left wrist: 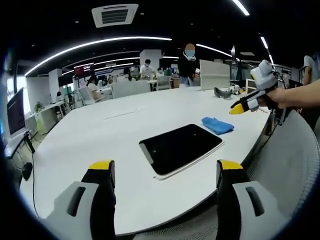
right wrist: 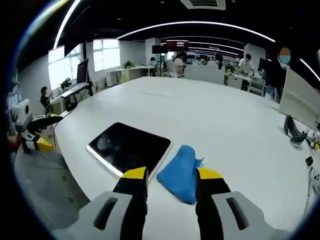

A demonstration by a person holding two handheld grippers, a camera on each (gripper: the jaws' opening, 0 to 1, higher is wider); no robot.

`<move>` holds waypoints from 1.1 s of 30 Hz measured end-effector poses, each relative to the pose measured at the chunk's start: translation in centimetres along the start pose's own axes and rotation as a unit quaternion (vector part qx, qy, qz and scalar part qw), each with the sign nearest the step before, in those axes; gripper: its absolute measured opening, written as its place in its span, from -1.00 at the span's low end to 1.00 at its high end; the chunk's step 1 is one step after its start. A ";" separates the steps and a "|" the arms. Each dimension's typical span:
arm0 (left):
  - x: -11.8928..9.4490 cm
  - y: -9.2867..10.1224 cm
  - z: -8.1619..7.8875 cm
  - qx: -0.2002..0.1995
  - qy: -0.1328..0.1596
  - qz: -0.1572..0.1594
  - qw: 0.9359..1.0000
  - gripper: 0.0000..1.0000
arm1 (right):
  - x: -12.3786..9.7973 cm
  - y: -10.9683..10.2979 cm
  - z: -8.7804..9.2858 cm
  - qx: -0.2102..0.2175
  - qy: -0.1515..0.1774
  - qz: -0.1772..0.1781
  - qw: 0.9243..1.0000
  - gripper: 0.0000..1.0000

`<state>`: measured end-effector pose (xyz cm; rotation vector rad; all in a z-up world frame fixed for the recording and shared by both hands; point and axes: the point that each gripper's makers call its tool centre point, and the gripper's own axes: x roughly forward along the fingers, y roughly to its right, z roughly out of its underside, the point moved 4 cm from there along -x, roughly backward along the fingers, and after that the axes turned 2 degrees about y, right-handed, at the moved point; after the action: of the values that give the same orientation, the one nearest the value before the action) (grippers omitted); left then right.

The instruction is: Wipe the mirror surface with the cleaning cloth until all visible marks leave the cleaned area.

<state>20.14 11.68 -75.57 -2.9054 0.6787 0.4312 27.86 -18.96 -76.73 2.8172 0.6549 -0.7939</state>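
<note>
Mirror: a dark rectangular mirror lies flat on the white table, near the edge closest to the person; in the right gripper view it sits at ten o'clock from that gripper's jaws, its glass facing up, bare and uncovered.
Cleaning cloth: the blue cleaning cloth rests crumpled on the table just beside the mirror's short edge, not yet on the glass; in the left gripper view it lies at one o'clock of the mirror.
Right gripper: the right gripper hovers above the cloth with its yellow-tipped jaws apart and the cloth showing between them, likely lined up to pick it up; nothing is held.
Left gripper: the left gripper is held back at the table edge, jaws wide apart and empty, probably free to steady the mirror.
Stage: judged from this, wiping has not begun; the cloth must be picked up first.
Marks: faint specks show on the glass, too small to judge.
</note>
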 end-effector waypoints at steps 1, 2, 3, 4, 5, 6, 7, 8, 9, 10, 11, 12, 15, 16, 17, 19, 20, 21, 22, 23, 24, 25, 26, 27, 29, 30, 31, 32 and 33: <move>0.0 0.0 0.0 0.000 0.000 0.000 1.000 0.62 | 0.4 0.0 0.1 0.001 -0.004 0.000 1.000 -0.35; 0.0 0.0 0.0 0.000 0.000 0.000 1.000 0.62 | 0.7 0.1 0.2 0.001 -0.007 0.001 1.000 -0.37; 0.0 0.0 0.0 0.000 0.001 0.000 1.000 0.62 | 1.1 0.1 0.3 0.001 -0.012 0.001 1.000 -0.37; 0.0 0.0 0.0 0.000 0.000 0.000 1.000 0.61 | 1.4 0.1 0.4 0.001 -0.015 0.001 1.000 -0.39; 0.0 0.0 0.0 0.000 0.000 0.000 1.000 0.61 | 1.7 0.2 0.5 -0.001 -0.019 0.003 1.000 -0.39; 0.0 0.0 0.0 0.000 0.000 0.000 1.000 0.61 | 1.9 0.3 0.5 -0.001 -0.021 0.003 1.000 -0.39; 0.0 0.0 0.0 0.000 0.000 0.000 1.000 0.61 | 2.1 0.3 0.6 0.001 -0.025 0.003 1.000 -0.40; 0.0 0.0 0.0 0.000 0.000 0.000 1.000 0.61 | 2.3 0.4 0.7 0.002 -0.028 0.003 1.000 -0.39; 0.0 0.0 0.0 0.000 0.001 0.000 1.000 0.61 | 2.5 0.4 0.8 0.002 -0.029 0.005 1.000 -0.39; 0.0 0.0 0.0 0.000 0.001 0.000 1.000 0.61 | 2.8 0.5 0.9 0.001 -0.034 0.006 0.999 -0.40; 0.0 0.0 0.0 0.000 0.000 0.000 1.000 0.61 | 2.9 0.5 0.9 0.000 -0.036 0.006 0.999 -0.41; 0.0 0.0 0.0 0.000 0.000 0.000 1.000 0.61 | 3.2 0.6 1.0 0.000 -0.039 0.006 0.999 -0.41; 0.0 0.0 0.0 0.000 0.000 0.001 1.000 0.60 | 3.6 0.6 1.1 -0.003 -0.047 0.007 0.999 -0.43; 0.0 0.0 0.0 0.000 0.000 0.001 1.000 0.60 | 3.8 0.7 1.2 -0.004 -0.050 0.007 0.999 -0.44; 0.0 0.0 0.0 0.000 0.000 0.001 1.000 0.60 | 3.9 0.7 1.3 -0.004 -0.053 0.007 0.999 -0.44; 0.0 0.0 0.0 0.000 0.000 0.001 1.000 0.60 | 4.3 1.0 1.5 -0.001 -0.058 0.009 0.998 -0.46; 0.0 0.0 0.0 0.000 0.000 0.001 1.000 0.59 | 4.5 1.1 1.7 0.003 -0.062 0.008 0.998 -0.47; 0.0 0.0 0.0 0.000 0.000 0.001 1.000 0.59 | 4.6 1.2 1.8 0.005 -0.065 0.008 0.998 -0.47; 0.0 0.0 0.0 0.000 0.000 0.001 1.000 0.59 | 4.8 1.2 1.8 0.005 -0.067 0.009 0.998 -0.48; 0.0 0.0 0.0 0.000 0.000 0.001 1.000 0.59 | 4.9 1.3 1.9 0.004 -0.070 0.009 0.998 -0.48; 0.0 0.0 0.0 0.000 0.000 0.001 1.000 0.59 | 5.1 1.3 2.1 0.010 -0.074 0.005 0.997 -0.47; 0.0 0.0 0.0 0.000 0.000 0.001 1.000 0.59 | 5.3 1.4 2.1 0.008 -0.076 0.006 0.997 -0.47; 0.0 0.0 0.0 0.000 0.000 0.001 1.000 0.59 | 5.3 1.5 2.2 0.007 -0.078 0.008 0.997 -0.48; 0.0 0.1 0.1 0.000 -0.001 0.001 1.000 0.59 | 5.5 1.6 2.3 0.009 -0.080 0.008 0.997 -0.48; 0.0 0.1 0.1 0.001 -0.002 0.002 1.000 0.58 | 5.8 1.8 2.4 0.013 -0.083 0.009 0.996 -0.49; 0.0 0.1 0.1 0.001 -0.002 0.002 1.000 0.58 | 5.9 1.9 2.5 0.019 -0.083 0.009 0.996 -0.50; 0.1 0.1 0.1 0.001 -0.002 0.002 1.000 0.58 | 6.0 1.8 2.6 0.029 -0.082 0.006 0.996 -0.51; 0.1 0.1 0.1 0.001 -0.003 0.002 1.000 0.58 | 6.1 1.9 2.7 0.032 -0.085 0.007 0.996 -0.51; 0.1 0.1 0.1 0.001 -0.004 0.002 1.000 0.58 | 6.2 1.9 2.8 0.030 -0.086 0.008 0.996 -0.52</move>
<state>20.13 11.60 -75.72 -2.9004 0.6835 0.4415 32.17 -19.09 -82.37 2.7619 0.5885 -1.0561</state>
